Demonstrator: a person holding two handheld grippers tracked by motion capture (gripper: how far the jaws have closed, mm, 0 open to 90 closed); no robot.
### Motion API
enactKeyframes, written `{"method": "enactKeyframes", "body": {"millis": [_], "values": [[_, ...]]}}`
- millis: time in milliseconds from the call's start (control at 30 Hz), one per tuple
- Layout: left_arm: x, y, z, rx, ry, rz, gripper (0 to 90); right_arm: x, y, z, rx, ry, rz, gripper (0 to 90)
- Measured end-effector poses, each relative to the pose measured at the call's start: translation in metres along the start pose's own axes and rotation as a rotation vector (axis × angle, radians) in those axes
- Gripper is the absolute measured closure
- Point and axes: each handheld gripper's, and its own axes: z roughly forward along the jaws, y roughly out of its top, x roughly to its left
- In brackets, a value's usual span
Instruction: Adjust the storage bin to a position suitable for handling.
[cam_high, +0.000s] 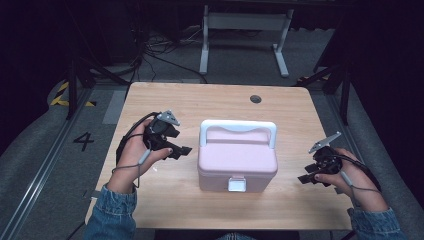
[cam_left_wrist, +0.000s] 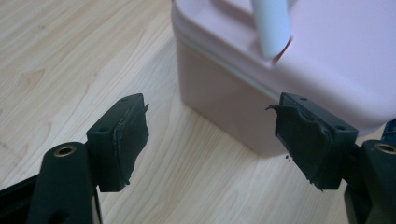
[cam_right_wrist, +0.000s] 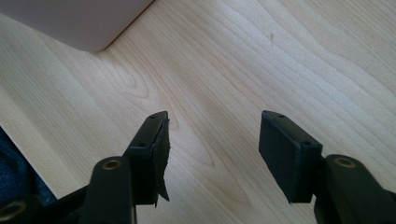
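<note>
A pink lidded box with a white handle and a white front latch stands in the middle of the wooden table. My left gripper is just left of the box, open, nothing between its jaws. In the left gripper view the box's side and a leg of the handle lie close ahead of the open gripper. My right gripper hovers to the right of the box, open and empty. The right gripper view has its gripper over bare wood, a box corner at top left.
A round cable hole sits near the table's far edge. Beyond the table stands a white table frame among floor cables. Black stand legs flank the table at left and right.
</note>
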Motion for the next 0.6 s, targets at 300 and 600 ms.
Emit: {"method": "enactKeyframes", "body": {"millis": [300, 600], "values": [[-0.006, 0.012, 0.008, -0.154, -0.040, -0.010, 23.1, 0.002, -0.006, -0.001, -0.012, 0.014, 0.004, 43.6], [-0.013, 0.024, 0.023, -0.235, 0.048, -0.023, 24.0, 0.002, -0.011, 0.000, -0.011, 0.017, 0.015, 43.3]]}}
